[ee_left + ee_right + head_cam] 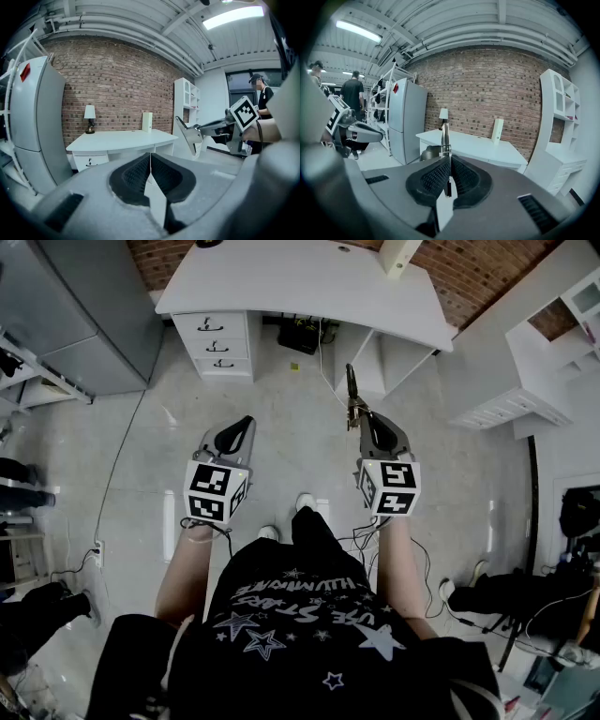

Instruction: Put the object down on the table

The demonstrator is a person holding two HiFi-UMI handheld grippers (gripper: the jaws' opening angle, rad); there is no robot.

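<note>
My right gripper [364,416] is shut on a thin metal utensil [352,392] that sticks out past its tips toward the white table [300,277]. In the right gripper view the utensil [445,135] rises from between the closed jaws of the gripper [450,161], with a rounded metal part low on its left; the table [473,145] lies beyond it. My left gripper [246,420] is held level beside it over the floor, shut with nothing in it [150,157]. Both are well short of the table [122,138].
A grey fridge [84,306] stands left of the table, a white shelf unit [544,362] to the right. Drawers [217,334] sit under the table's left end. A lamp [89,115] and a white box [147,122] stand on the tabletop. Cables trail over the floor [122,474]. People [351,93] stand behind.
</note>
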